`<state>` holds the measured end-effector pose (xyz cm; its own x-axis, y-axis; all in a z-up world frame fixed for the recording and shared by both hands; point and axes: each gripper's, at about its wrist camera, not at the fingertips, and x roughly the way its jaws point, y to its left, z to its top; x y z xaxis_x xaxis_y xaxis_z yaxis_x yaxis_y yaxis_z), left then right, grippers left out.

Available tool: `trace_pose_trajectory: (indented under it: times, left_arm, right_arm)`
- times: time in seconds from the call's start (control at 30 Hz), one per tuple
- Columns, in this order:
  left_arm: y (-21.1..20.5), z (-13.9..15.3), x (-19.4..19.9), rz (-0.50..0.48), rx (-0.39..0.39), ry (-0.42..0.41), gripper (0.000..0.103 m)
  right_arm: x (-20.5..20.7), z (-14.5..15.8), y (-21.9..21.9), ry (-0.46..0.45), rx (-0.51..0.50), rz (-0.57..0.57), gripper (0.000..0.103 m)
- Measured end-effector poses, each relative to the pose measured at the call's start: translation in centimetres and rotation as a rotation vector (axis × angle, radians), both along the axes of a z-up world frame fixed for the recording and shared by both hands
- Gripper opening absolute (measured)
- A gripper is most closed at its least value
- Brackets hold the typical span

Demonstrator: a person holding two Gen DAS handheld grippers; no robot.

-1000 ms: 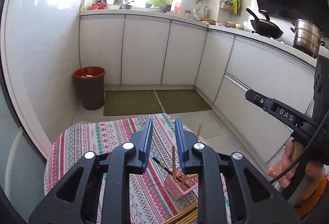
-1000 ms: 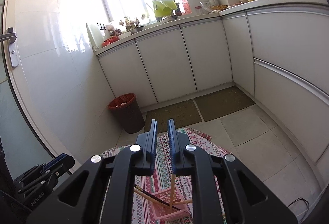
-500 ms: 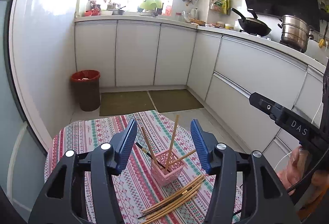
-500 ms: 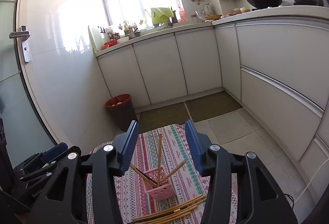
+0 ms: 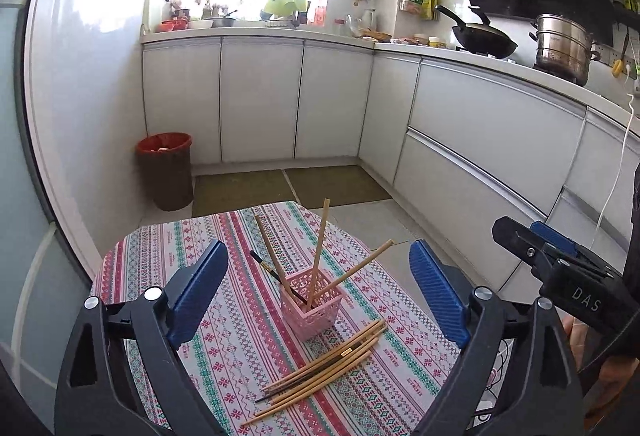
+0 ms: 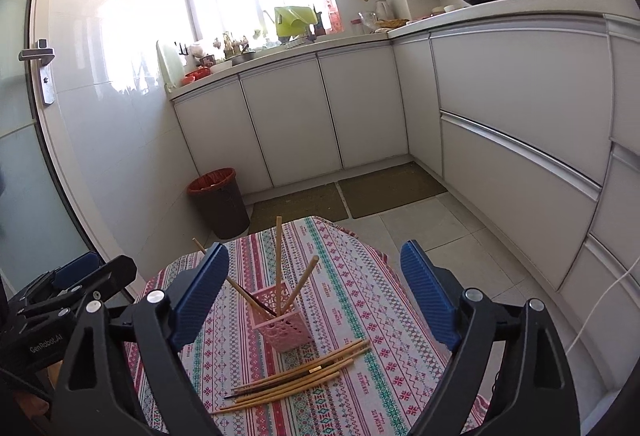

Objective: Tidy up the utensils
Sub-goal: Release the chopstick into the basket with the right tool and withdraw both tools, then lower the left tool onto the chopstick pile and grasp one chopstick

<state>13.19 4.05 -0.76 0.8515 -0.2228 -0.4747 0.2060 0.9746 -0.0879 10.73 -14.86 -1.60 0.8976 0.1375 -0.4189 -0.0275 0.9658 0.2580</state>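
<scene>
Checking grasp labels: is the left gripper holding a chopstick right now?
No: the left gripper is open and empty, with the loose chopsticks lying on the tablecloth beside the pink basket.

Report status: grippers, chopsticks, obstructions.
Left gripper open, empty. Right gripper open, empty. Four chopsticks stand in pink basket; loose chopstick pile lies on tablecloth beside it. Nothing blocking the pile.

A small table [image 5: 168,248] fills the lower middle of both views, covered by a striped cloth [image 5: 240,348] patterned in red, pink, green and white. Near its centre stands a pink mesh basket [image 5: 312,310] with four chopsticks leaning out of it at different angles. Just below and right of the basket in the frame, a loose bundle of chopsticks [image 5: 324,366] lies flat on the cloth, slanting from lower left to upper right, close to the basket's base.
</scene>
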Motion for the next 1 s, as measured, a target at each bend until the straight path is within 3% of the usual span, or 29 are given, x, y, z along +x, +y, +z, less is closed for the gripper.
trace_pose_trajectory:
  times: [0.13,0.27,0.47,0.57,0.67,0.8,0.9,1.0]
  left_arm:
    - [-0.3,-0.5,-0.3,-0.001,0.018,0.006,0.096]
    - [-0.7,-1.0,-0.4,-0.013,0.034,0.025,0.096]
    - [-2.1,-3.2,0.0,-0.080,0.124,0.105,0.096]
    - [-3.6,-5.6,0.8,-0.173,0.200,0.205,0.096]
    - [-5.8,-9.3,1.4,-0.325,0.304,0.335,0.096]
    - [-8.2,-14.4,1.1,-0.524,0.400,0.460,0.096]
    - [-9.4,-17.4,1.1,-0.646,0.410,0.518,0.096]
    - [-10.6,-19.6,1.9,-0.725,0.377,0.580,0.096]
  right_arm:
    - [-1.1,-0.8,-1.4,-0.003,0.038,-0.025,0.096]
    - [-1.9,-1.6,-2.2,0.020,0.023,-0.011,0.096]
    - [-3.8,-4.6,-3.5,0.089,0.005,0.019,0.096]
    - [-4.4,-7.5,-4.8,0.174,0.008,0.025,0.096]
    - [-4.9,-10.4,-6.1,0.249,0.010,0.017,0.096]
    - [-5.8,-13.1,-7.7,0.287,0.001,-0.019,0.096]
    - [-6.7,-14.2,-8.9,0.294,0.027,-0.048,0.096]
    - [-7.5,-13.7,-9.6,0.230,0.035,-0.075,0.096]
